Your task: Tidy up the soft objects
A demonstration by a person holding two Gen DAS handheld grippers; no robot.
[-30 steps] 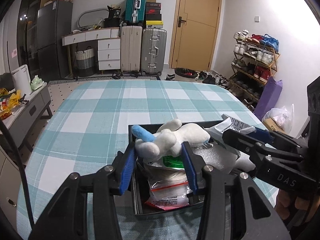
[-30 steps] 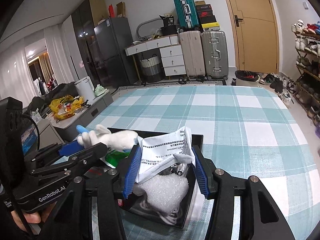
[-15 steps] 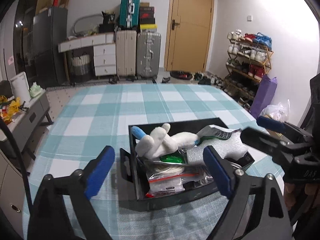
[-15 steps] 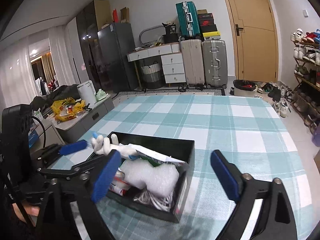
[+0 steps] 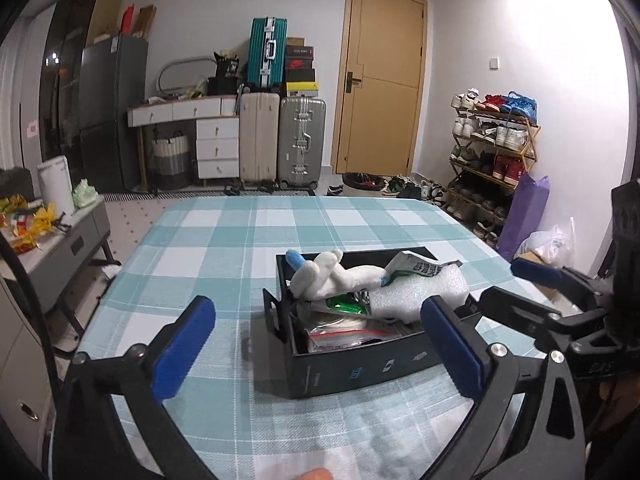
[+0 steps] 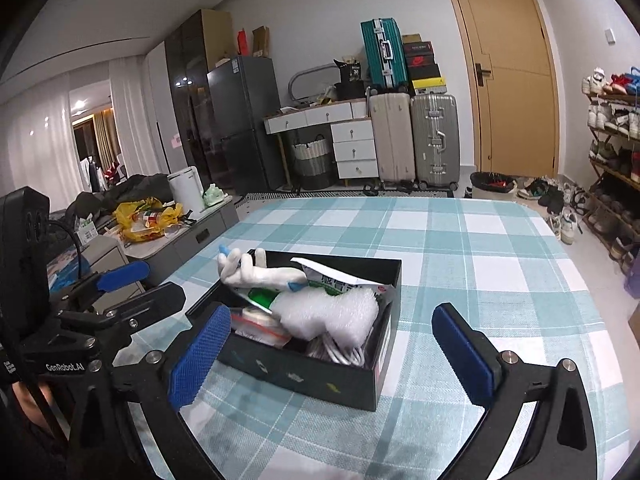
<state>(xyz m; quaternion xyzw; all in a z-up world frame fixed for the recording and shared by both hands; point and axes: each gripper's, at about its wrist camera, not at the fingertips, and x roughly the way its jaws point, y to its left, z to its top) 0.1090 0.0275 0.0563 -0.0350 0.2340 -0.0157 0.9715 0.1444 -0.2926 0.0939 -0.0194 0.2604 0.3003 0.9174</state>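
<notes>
A black box [image 5: 360,368] [image 6: 304,376] sits on the checked tablecloth. In it lie a white plush toy with a blue tip [image 5: 328,276] [image 6: 256,272], a white printed pouch [image 5: 416,266] [image 6: 336,280], bubble wrap [image 5: 424,292] [image 6: 332,314], a green packet [image 5: 344,304] and a zip bag [image 5: 344,334]. My left gripper [image 5: 316,344] is open and empty, just before the box. My right gripper [image 6: 332,354] is open and empty, on the near side of the box.
The table [image 5: 248,240] carries a teal and white checked cloth. A grey side cabinet [image 5: 64,240] stands off the left edge. Suitcases [image 5: 280,144], drawers and a door are at the back, a shoe rack [image 5: 492,152] at the right.
Both grippers let go, the left of the plush toy and the right of the white pouch, opened wide and drew back from the box. The items now rest in the box.
</notes>
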